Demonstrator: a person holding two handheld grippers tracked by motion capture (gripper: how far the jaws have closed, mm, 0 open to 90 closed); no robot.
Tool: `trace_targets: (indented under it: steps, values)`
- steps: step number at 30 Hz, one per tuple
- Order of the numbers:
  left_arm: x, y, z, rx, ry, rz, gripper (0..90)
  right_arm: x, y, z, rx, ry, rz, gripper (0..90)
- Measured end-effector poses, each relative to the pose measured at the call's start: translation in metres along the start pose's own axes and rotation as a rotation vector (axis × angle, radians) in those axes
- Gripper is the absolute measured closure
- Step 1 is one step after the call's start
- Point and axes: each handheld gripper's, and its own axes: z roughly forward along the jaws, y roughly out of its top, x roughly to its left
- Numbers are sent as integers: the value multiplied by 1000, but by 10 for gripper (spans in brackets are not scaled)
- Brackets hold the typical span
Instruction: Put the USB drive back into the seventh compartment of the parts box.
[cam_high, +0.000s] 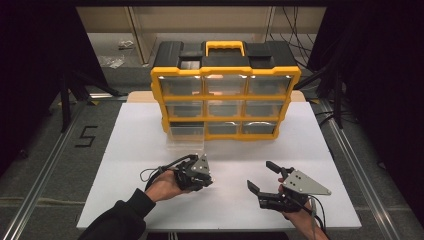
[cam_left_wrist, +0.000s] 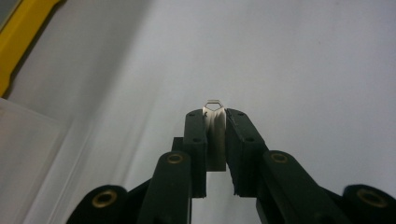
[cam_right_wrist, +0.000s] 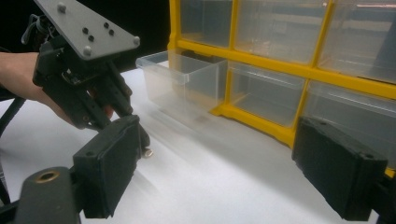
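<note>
My left gripper (cam_left_wrist: 215, 114) is shut on a small flat silver metal piece (cam_left_wrist: 215, 122) whose end pokes out past the jaw tips, just above the white table. In the high view the left gripper (cam_high: 206, 180) is held low at the table's front centre-left. In the right gripper view it (cam_right_wrist: 135, 135) comes in from the upper left, the metal piece (cam_right_wrist: 148, 152) at its tip touching or nearly touching the table. My right gripper (cam_high: 262, 177) stands open at the front right, nothing between its pads (cam_right_wrist: 109, 165).
A yellow and black organizer (cam_high: 225, 75) with clear drawers stands at the back of the white table (cam_high: 310, 145). Its bottom-left drawer (cam_high: 186, 135) is pulled out and looks empty (cam_right_wrist: 182, 77). Dark curtains and metal rails flank the table.
</note>
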Motion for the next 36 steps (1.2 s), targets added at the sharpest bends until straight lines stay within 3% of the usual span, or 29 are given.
trace_targets:
  steps: [8,24,36]
  values:
    - [1,0,-7,-38,38,-9,785,0,0,0,-1,0,-2,164]
    - [4,-1,-23,-196,113,-50,785,0,0,0,-1,0,-1,165]
    - [6,-1,-30,-238,125,-61,784,0,0,0,0,0,-1,165]
